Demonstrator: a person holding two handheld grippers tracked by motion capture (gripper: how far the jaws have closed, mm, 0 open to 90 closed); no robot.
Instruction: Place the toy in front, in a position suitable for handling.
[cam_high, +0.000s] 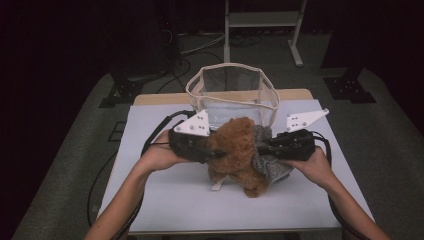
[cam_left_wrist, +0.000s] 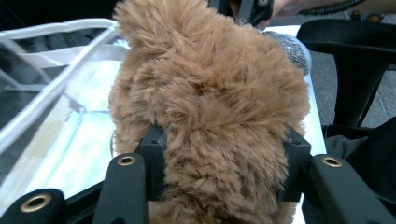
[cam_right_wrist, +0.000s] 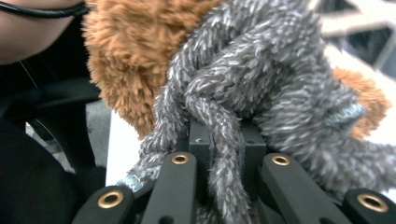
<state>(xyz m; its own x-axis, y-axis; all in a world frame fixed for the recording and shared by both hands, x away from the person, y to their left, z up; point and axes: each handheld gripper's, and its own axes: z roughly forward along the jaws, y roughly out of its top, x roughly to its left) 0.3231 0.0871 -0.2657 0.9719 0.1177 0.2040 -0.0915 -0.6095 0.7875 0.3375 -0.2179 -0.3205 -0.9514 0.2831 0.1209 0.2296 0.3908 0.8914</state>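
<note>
A brown plush toy (cam_high: 237, 152) stands at the table's middle with a grey fuzzy cloth (cam_high: 268, 159) wrapped on its right side. My left gripper (cam_high: 210, 151) comes in from the left and is shut on the plush toy (cam_left_wrist: 210, 107), its jaws pressed into the fur on both sides. From the right, my right gripper (cam_high: 263, 148) is shut on a fold of the grey cloth (cam_right_wrist: 243, 93), with brown fur (cam_right_wrist: 126, 60) showing behind it. Both fingertips are buried in fabric.
An open mesh bag with a white rim (cam_high: 233, 90) stands just behind the toy. The white table top (cam_high: 170, 195) has free room in front and at both sides. Cables trail off the table's left edge (cam_high: 155, 135). A black chair (cam_left_wrist: 355, 56) stands beyond the table.
</note>
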